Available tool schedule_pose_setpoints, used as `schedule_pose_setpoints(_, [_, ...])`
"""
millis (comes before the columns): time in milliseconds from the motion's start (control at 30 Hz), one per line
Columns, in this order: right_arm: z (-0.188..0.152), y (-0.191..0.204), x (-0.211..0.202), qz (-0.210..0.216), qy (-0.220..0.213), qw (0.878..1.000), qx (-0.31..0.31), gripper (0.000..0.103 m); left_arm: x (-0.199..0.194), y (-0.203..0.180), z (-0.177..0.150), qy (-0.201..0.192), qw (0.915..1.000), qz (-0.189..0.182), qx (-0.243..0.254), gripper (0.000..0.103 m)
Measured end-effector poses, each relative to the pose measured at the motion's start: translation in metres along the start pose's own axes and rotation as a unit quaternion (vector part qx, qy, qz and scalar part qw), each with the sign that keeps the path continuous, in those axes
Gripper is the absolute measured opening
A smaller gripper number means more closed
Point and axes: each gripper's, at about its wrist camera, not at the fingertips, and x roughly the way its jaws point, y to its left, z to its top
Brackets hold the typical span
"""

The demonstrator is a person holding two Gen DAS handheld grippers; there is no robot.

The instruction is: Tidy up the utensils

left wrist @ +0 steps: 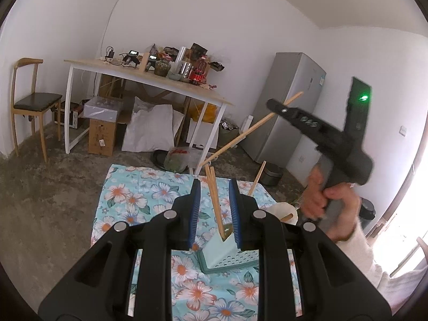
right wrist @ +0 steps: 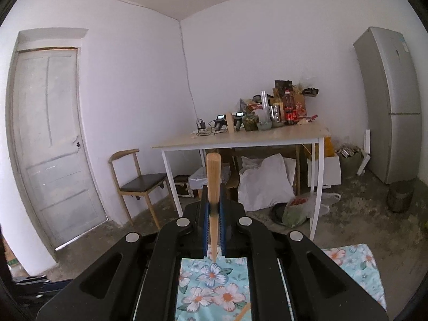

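Observation:
A pale green utensil holder (left wrist: 219, 251) with a perforated base stands on the floral cloth (left wrist: 128, 200), just under my left gripper (left wrist: 214, 183). Two wooden chopsticks (left wrist: 214, 195) rise out of the holder between the blue pads, which stand a little apart and touch neither stick. Up at the right, a hand (left wrist: 321, 195) carries my right gripper (left wrist: 275, 105), shut on one long chopstick (left wrist: 240, 136) that slants down toward the holder. In the right wrist view that chopstick (right wrist: 213, 179) is pinched upright in the right gripper (right wrist: 213, 190).
A white dish (left wrist: 283, 210) with a loose chopstick (left wrist: 256, 179) sits right of the holder. Another chopstick end (right wrist: 243, 311) lies on the cloth. Beyond are a cluttered white-legged table (left wrist: 149, 77), a chair (left wrist: 32, 101), a fridge (left wrist: 289, 101), floor bags (left wrist: 149, 131) and a door (right wrist: 53, 139).

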Motion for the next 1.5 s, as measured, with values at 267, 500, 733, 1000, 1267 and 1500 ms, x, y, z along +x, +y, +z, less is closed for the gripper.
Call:
schedule_pose_setpoints(267, [0.001, -0.005, -0.051, 0.035, 0.062, 0.997, -0.012, 0.007, -0.008, 0.008, -0.007, 0.001, 0.9999, 0.005, -0.012, 0.021])
schedule_pose_setpoints(500, [-0.001, -0.010, -0.079, 0.060, 0.093, 0.994, -0.006, 0.007, -0.017, 0.012, -0.012, 0.004, 0.9996, 0.013, -0.024, 0.021])
schedule_pose_setpoints(733, [-0.034, 0.000, -0.066, 0.016, 0.166, 0.984, -0.067, 0.007, -0.028, 0.005, -0.018, 0.004, 0.9997, 0.016, -0.015, 0.022])
schedule_pose_setpoints(1000, [-0.083, -0.004, -0.015, -0.010, 0.241, 0.968, -0.068, 0.009, -0.041, -0.008, -0.027, 0.008, 0.9997, 0.024, -0.006, 0.032])
schedule_pose_setpoints(1267, [-0.086, -0.019, -0.026, -0.009, 0.228, 0.973, -0.036, 0.032, -0.059, -0.018, -0.028, 0.006, 0.9995, 0.032, -0.004, 0.033])
schedule_pose_setpoints(1500, [-0.066, -0.029, -0.064, -0.007, 0.178, 0.984, -0.030, 0.036, -0.056, -0.031, -0.040, 0.025, 0.9991, 0.032, 0.011, 0.038])
